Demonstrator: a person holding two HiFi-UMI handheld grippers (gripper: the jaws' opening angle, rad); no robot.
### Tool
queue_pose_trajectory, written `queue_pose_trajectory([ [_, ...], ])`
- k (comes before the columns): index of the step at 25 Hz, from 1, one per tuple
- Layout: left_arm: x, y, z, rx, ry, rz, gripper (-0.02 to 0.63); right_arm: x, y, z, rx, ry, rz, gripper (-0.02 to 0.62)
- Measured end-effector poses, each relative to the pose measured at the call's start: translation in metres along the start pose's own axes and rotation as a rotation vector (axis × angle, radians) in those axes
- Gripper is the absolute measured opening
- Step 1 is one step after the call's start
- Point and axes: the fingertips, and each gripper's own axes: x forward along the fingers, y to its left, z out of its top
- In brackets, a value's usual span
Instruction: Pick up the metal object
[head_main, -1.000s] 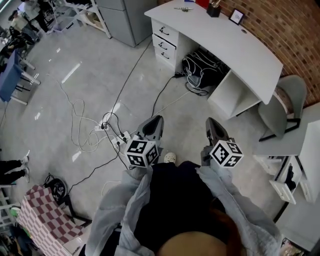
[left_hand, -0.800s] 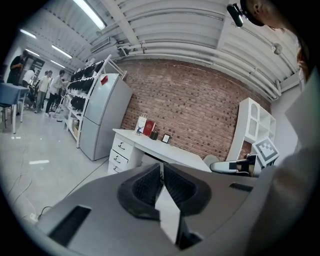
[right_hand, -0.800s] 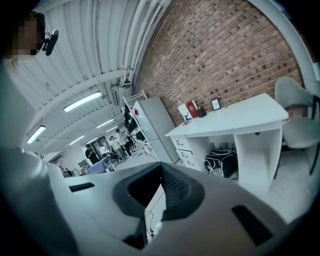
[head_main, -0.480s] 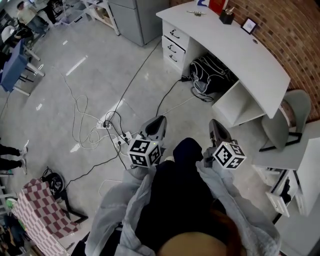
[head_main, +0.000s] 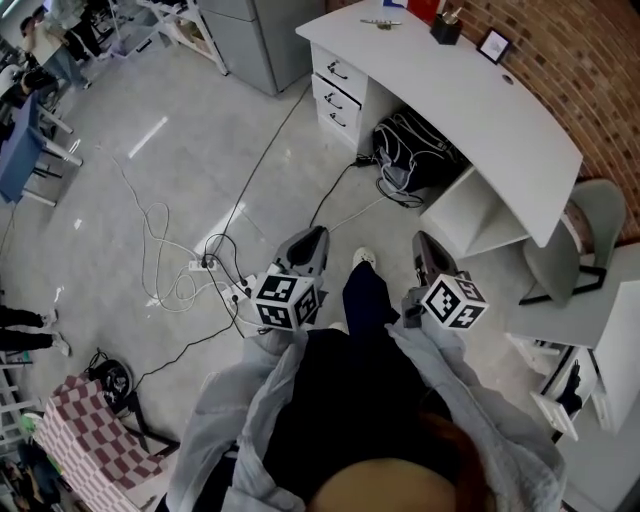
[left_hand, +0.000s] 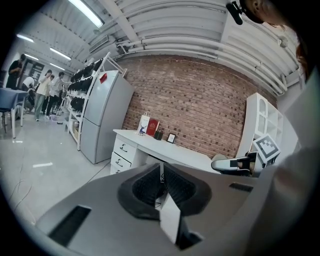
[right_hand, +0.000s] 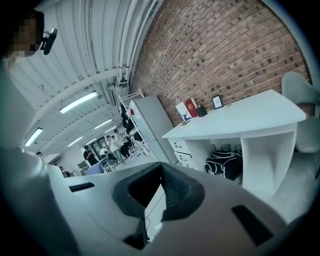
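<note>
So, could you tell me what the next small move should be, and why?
Probably step toward the desk: the left gripper and right gripper are shut, empty and short of it, and what looks like the metal object lies at its far end.

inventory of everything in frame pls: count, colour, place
desk: 1, white, top right along the brick wall
bag: 1, black, under the desk
picture frame: 1, black, on the desk
chair: 1, grey, right of the desk
fridge: 1, grey, top centre
cables: several, black and white, floor left of centre
checked cloth: 1, red and white, bottom left
shoe: 1, white, between the tools
left tool: 1, grey, shut, empty
right tool: 1, grey, shut, empty
</note>
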Motion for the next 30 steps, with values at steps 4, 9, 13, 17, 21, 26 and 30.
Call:
queue_pose_trajectory([
  [4, 0.046, 0.01, 0.022, 0.005, -0.006, 0.012, 0.037, 0.037, -0.02, 0.04, 0.122, -0.034, 0.025, 0.015],
  [9, 0.099, 0.019, 0.045, 0.012, -0.009, 0.031, 0.037, 0.08, -0.044, 0.09, 0.339, -0.068, 0.098, 0.221],
  [13, 0.132, 0.025, 0.057, 0.017, -0.018, 0.048, 0.037, 0.11, -0.06, 0.114, 0.472, -0.07, 0.149, 0.222],
  [17, 0.157, 0.033, 0.069, 0.012, -0.03, 0.066, 0.037, 0.139, -0.066, 0.131, 0.489, -0.052, 0.182, 0.219],
  [21, 0.179, 0.043, 0.079, 0.014, -0.038, 0.084, 0.037, 0.165, -0.071, 0.144, 0.47, -0.03, 0.195, 0.213],
  [26, 0.208, 0.051, 0.084, 0.018, -0.049, 0.103, 0.037, 0.192, -0.088, 0.159, 0.46, -0.02, 0.205, 0.21],
  [30, 0.225, 0.052, 0.081, 0.014, -0.033, 0.111, 0.037, 0.209, -0.101, 0.164, 0.493, -0.012, 0.21, 0.209],
])
